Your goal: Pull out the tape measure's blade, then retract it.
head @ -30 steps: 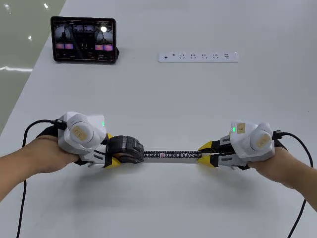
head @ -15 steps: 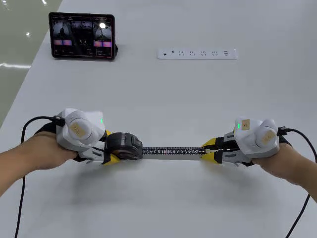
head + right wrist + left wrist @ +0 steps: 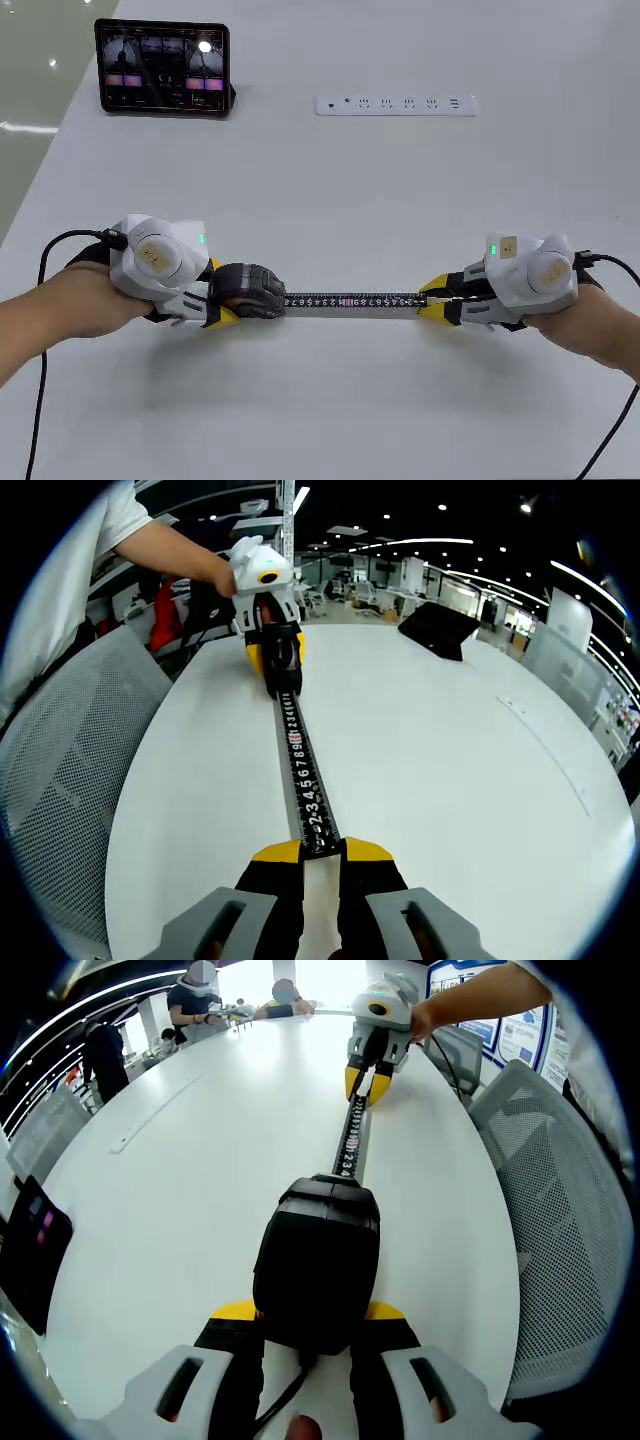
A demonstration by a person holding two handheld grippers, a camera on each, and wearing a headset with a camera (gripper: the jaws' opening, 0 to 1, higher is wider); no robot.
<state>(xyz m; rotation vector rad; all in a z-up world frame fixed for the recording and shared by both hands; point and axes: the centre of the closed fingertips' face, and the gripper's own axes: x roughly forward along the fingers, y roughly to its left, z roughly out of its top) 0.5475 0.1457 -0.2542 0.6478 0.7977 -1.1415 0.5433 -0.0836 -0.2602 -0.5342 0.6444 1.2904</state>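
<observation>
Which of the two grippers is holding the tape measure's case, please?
The left gripper grips the black case; the right gripper pinches the blade instead.

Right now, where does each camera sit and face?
Head view: on the headset, facing down at the table; both forearms show.
Left gripper view: rides the left gripper, facing the right gripper; own jaws clamp the tape measure case.
Right gripper view: rides the right gripper, facing the left gripper; own jaws pinch the blade.
Shared: both gripper views show the blade.
</observation>
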